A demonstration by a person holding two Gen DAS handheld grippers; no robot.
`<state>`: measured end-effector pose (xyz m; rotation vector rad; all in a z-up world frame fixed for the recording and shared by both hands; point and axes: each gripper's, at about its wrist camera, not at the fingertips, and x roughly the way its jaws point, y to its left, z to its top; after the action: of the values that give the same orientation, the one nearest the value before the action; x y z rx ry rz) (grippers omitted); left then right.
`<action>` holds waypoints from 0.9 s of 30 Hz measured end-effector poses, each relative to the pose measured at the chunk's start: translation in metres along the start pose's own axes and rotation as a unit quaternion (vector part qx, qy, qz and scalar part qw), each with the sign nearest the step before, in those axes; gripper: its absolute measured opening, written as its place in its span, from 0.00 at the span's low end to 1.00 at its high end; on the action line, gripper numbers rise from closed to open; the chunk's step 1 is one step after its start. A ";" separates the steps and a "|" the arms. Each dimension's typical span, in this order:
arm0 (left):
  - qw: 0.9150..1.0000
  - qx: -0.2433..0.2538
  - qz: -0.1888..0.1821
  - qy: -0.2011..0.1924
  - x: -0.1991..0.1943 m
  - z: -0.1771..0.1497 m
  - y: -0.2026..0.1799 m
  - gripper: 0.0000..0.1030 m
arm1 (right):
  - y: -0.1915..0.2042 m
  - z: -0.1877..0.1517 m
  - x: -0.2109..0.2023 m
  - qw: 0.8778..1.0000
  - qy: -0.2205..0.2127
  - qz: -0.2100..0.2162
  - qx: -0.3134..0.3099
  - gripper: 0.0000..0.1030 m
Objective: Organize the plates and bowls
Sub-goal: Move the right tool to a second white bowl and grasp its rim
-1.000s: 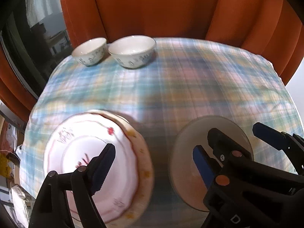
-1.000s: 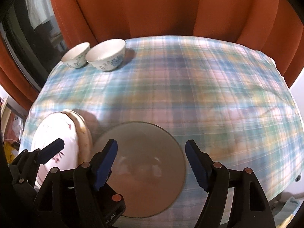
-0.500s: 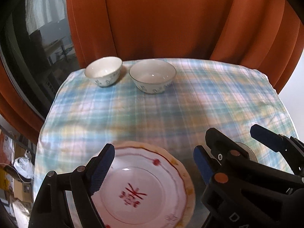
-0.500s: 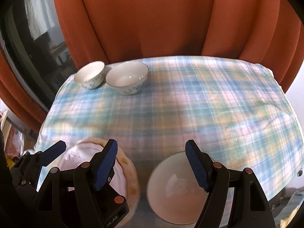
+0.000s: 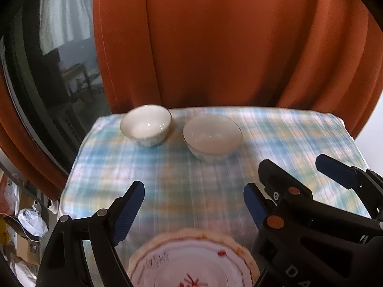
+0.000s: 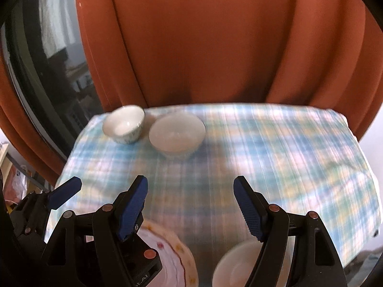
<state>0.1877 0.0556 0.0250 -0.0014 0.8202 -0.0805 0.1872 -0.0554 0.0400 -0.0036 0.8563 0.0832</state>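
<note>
Taking the red-patterned plate [image 5: 194, 263] at the near edge of the checked tablecloth [image 5: 215, 179] as the landmark, everything the task concerns lies either beside it or straight beyond it. The left gripper [image 5: 194, 210] hangs over the cloth just past the plate's far rim, its blue pads well apart with nothing between them; the right gripper [image 6: 191, 208] hangs to the plate's right, likewise spread wide and empty. In the right wrist view a plain pale dish [image 6: 234, 263] sits just to the right of the plate, near the same front edge, partly hidden under the right gripper's frame. Far across the cloth from the plate, close to the orange curtain [image 5: 227, 47], stand two bowls side by side: the small bowl [image 5: 146, 125] to the left and the wide bowl [image 5: 212, 137] to its right, near each other but seemingly not touching. Both are upright and round, so no axis dictates how to approach them. The relation that matters is this: the bowls lie ahead of both grippers and up-left of them, the small bowl in line with the left gripper's side and the wide bowl nearer the middle, so the left hand looks the better placed for the small bowl. Either gripper would need to travel well forward to reach a rim, as I judge it.
</note>
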 end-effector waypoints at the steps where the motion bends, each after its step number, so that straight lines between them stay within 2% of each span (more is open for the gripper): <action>1: 1.000 -0.001 0.004 -0.006 0.002 0.004 -0.001 0.83 | 0.000 0.005 0.003 1.000 -0.005 -0.001 -0.001 0.75; 4: 1.000 -0.007 0.004 -0.009 0.014 0.018 -0.004 0.78 | -0.002 0.020 0.014 1.000 -0.021 0.002 -0.007 0.75; 10: 0.999 -0.028 0.037 0.005 0.050 0.040 -0.011 0.74 | -0.014 0.049 0.051 1.000 -0.004 0.021 -0.019 0.75; 17: 0.996 -0.061 0.057 0.027 0.103 0.057 -0.017 0.62 | -0.031 0.077 0.108 0.999 0.014 0.029 -0.029 0.75; 22: 0.994 -0.066 0.082 0.041 0.136 0.063 -0.016 0.62 | -0.038 0.086 0.147 0.999 0.024 0.038 -0.029 0.75; 27: 0.992 -0.071 0.094 0.055 0.162 0.060 -0.014 0.55 | -0.040 0.086 0.185 0.998 0.047 0.046 -0.020 0.75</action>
<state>0.3407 0.0284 -0.0524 -0.0542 0.9304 0.1566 0.3754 -0.0789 -0.0442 -0.0059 0.9489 0.1877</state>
